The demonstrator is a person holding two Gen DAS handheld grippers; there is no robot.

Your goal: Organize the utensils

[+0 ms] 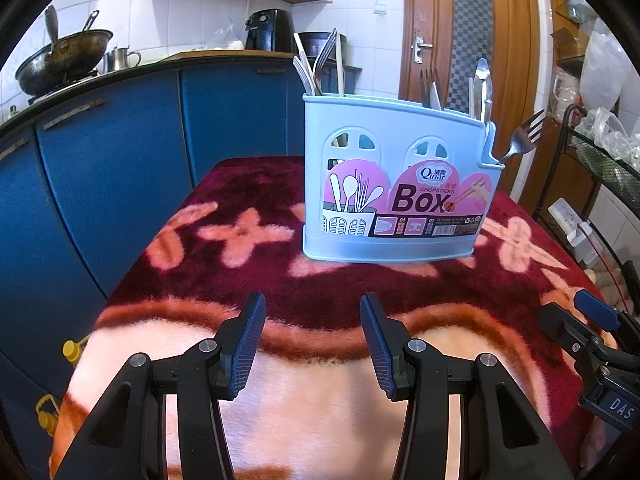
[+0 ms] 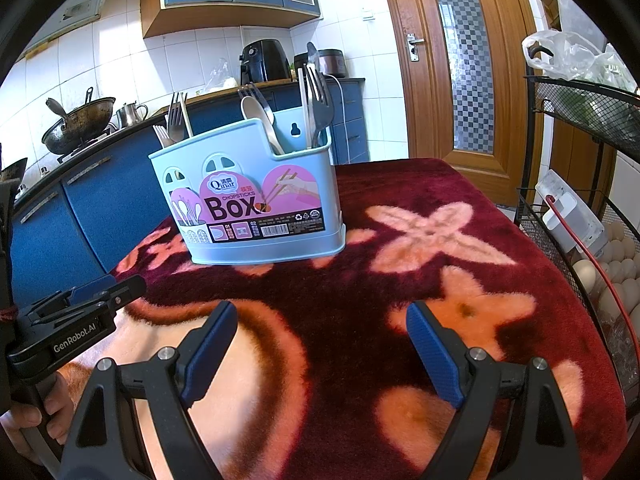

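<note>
Both grippers, left (image 1: 312, 344) and right (image 2: 320, 350), hang released, holding nothing. The box (image 1: 394, 184) sits toward the blanket's (image 1: 200, 280) far edge, utensils already inside (one fork (image 1: 524, 136) leans out). I'd straighten that gently.

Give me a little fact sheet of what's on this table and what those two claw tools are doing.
surface: table under a red flowered blanket
holder: blue box, upright, set apart from both grippers
contents: forks, a spoon, other utensils standing inside
leaning out: one fork at the box's end
left gripper: open, empty
right gripper: open wider, empty
</note>
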